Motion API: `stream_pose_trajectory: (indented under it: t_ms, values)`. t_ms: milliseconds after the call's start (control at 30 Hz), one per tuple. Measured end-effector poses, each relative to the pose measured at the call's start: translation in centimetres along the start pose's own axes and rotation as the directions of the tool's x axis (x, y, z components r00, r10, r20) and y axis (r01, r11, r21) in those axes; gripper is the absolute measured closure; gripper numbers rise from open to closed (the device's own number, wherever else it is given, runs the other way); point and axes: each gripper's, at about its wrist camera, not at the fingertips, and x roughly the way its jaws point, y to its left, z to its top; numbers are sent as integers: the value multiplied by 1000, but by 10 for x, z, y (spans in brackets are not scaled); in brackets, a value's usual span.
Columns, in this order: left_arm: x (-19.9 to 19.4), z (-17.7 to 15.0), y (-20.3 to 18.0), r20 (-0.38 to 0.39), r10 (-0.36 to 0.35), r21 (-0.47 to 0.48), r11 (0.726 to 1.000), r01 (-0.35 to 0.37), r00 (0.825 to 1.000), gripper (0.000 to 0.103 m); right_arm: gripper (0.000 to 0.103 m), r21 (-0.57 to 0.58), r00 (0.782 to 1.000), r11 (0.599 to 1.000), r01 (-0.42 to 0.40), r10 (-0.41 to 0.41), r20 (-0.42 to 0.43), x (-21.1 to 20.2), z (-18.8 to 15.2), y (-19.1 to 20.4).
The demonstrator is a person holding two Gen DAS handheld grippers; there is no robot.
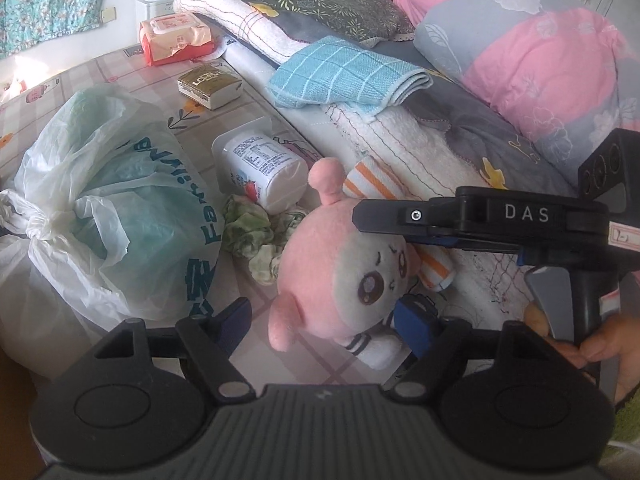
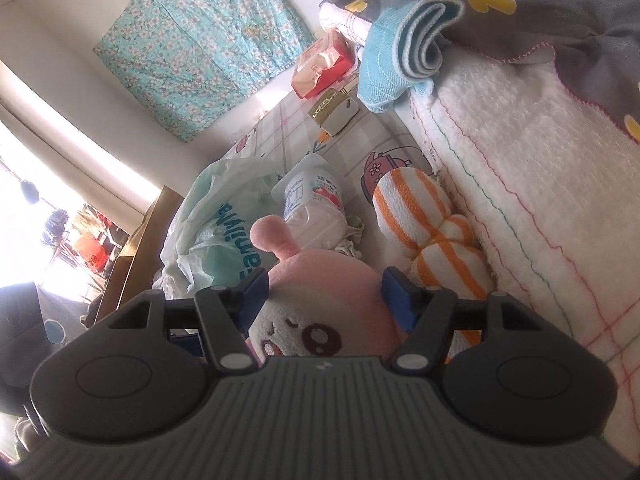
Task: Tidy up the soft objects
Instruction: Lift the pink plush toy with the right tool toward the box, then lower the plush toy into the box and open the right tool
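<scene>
Right gripper (image 2: 324, 300) clenched on plush (image 2: 320, 280); left gripper (image 1: 324, 320) released, straddling plush; striped toy (image 2: 424, 220), scrunchie (image 1: 256, 236), towel (image 1: 348, 72) unsorted; task early.

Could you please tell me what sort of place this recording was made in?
Most likely a bedroom in a home: a pink and grey quilt, a patterned pillow and a folded blue towel are piled on bedding.
</scene>
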Motion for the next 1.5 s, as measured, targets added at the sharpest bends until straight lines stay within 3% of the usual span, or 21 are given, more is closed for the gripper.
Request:
stream_pose_trajectory:
  t_ms: [67,200,400,667,800,967,1067,1200,1300,1400,1500]
  values:
    - [6,2,-2,1,15,10,1000,-15,1000,24,39,10,1000,1000,-9,9,-9,2,1,-1]
    - [15,6,-7,-1,0,20,1000,0,1000,34,38,36,999,999,-26,27,-20,4,2,-3]
    - [7,5,-10,27,-5,26,1000,5,1000,38,38,49,1000,999,-16,17,-26,-1,1,1]
    - [-37,3,-12,119,-6,33,999,3,993,40,38,40,998,997,-66,65,17,-23,2,29]
    - [-72,1,-4,193,11,14,1000,-14,981,41,38,-13,994,995,-103,103,40,-32,7,59]
    - [-116,-3,17,282,85,-36,996,-78,956,41,37,-100,984,981,-168,172,36,-26,17,113]
    - [-148,-7,39,333,146,-93,988,-122,931,41,37,-162,975,962,-220,224,7,-10,24,159]
    - [-193,-16,76,384,239,-187,966,-178,892,41,36,-265,953,915,-304,296,-73,22,29,232]
    - [-223,-25,119,381,308,-283,937,-207,872,41,36,-307,930,879,-364,326,-170,54,26,284]
    - [-241,-34,164,345,352,-371,903,-217,870,41,35,-340,909,851,-399,320,-265,91,15,333]
    - [-250,-42,209,284,369,-449,867,-218,885,41,35,-371,891,833,-410,281,-356,133,0,376]
